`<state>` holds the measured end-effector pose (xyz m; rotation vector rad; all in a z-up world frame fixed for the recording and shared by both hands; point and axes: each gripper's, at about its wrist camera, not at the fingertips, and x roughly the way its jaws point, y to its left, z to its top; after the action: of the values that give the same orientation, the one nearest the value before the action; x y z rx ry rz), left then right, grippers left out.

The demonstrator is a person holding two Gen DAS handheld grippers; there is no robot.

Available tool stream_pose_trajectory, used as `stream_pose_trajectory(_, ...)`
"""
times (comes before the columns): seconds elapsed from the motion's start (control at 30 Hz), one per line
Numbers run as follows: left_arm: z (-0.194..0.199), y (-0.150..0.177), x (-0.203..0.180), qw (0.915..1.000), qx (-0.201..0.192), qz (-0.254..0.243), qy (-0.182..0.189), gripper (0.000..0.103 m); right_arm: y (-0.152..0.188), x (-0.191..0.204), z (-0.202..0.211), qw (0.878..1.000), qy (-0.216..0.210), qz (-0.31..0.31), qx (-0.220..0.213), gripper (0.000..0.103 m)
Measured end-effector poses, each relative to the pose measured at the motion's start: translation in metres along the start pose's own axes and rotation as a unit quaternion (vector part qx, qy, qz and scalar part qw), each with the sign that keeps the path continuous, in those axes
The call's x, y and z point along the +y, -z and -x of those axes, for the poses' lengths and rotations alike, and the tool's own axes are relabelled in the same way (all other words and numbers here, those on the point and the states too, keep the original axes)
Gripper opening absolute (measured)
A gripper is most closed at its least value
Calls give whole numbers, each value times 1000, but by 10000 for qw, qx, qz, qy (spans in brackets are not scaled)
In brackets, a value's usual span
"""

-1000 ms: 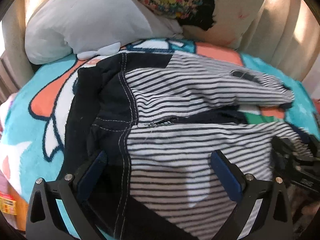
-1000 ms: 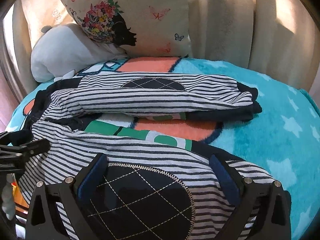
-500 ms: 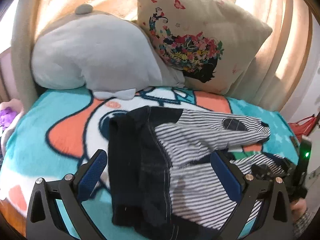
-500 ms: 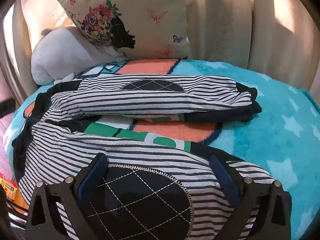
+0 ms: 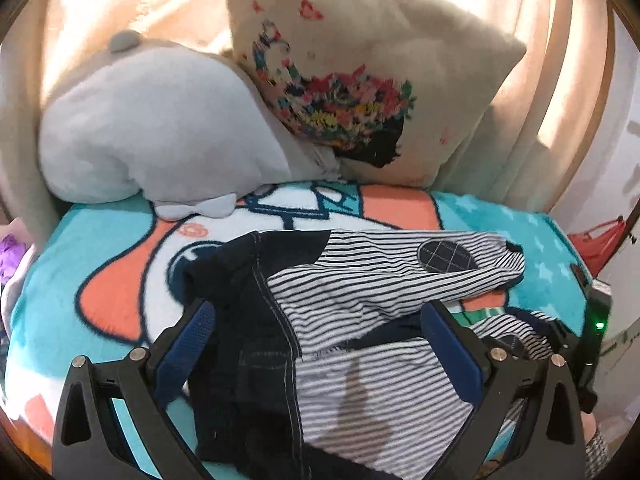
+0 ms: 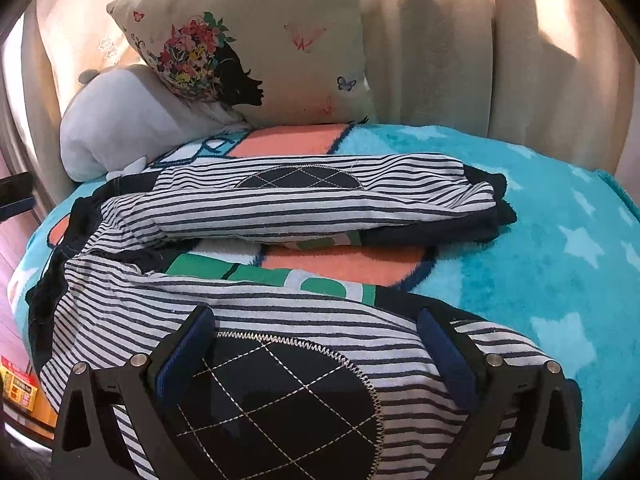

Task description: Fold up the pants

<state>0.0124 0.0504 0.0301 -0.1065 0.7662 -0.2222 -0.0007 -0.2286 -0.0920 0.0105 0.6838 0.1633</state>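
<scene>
Pants (image 6: 248, 208), striped with a dark waistband and quilted dark knee patches, lie spread on a bright cartoon blanket (image 6: 540, 216), legs apart with a strip of blanket showing between them. Behind them a gray plush toy (image 5: 152, 128) leans beside a flowered pillow (image 5: 360, 80) against pale curtains (image 6: 460, 40). The left tool (image 5: 316, 340) hangs spread above the waistband, pinching nothing. The right tool (image 6: 316, 340) is spread over the near leg's knee patch (image 6: 280, 396).

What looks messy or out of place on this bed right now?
Only the striped pants: their two legs sprawl apart in a V with blanket showing between, and the dark waistband is bunched. Nothing looks torn or spilled.
</scene>
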Motion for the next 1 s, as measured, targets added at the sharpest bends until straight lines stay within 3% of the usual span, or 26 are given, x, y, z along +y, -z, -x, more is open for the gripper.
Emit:
stream_pose_trajectory(0.17,50,16,2,9980,-473,397,-107,103,0,1,2,10000,42,63,-43,102)
stream_pose_trajectory(0.33,115,15,-7,9946,-991,235,-182,99,2,5,18,9990,406,43,-206,102)
stream_pose_trajectory(0.4,141,9,-8,9929,-1168,154,-172,99,4,9,41,9992,193,3,-338,102)
stream_pose_trajectory(0.5,181,-13,-5,9912,-1311,129,-99,99,-5,22,101,9967,21,275,-764,102)
stream_pose_trajectory(0.6,223,-40,0,9873,-1565,110,-256,99,-28,23,179,9895,-7,574,-1328,102)
stream_pose_trajectory(0.77,296,-86,8,9728,-2138,-116,-879,99,-86,5,311,9710,331,849,-2212,102)
stream_pose_trajectory(0.9,333,-107,9,9537,-2526,-340,-1596,99,-128,-5,392,9555,641,849,-2752,102)
stream_pose_trajectory(1.0,332,-110,13,9538,-2474,-418,-1656,100,-148,-9,426,9492,871,815,-2910,102)
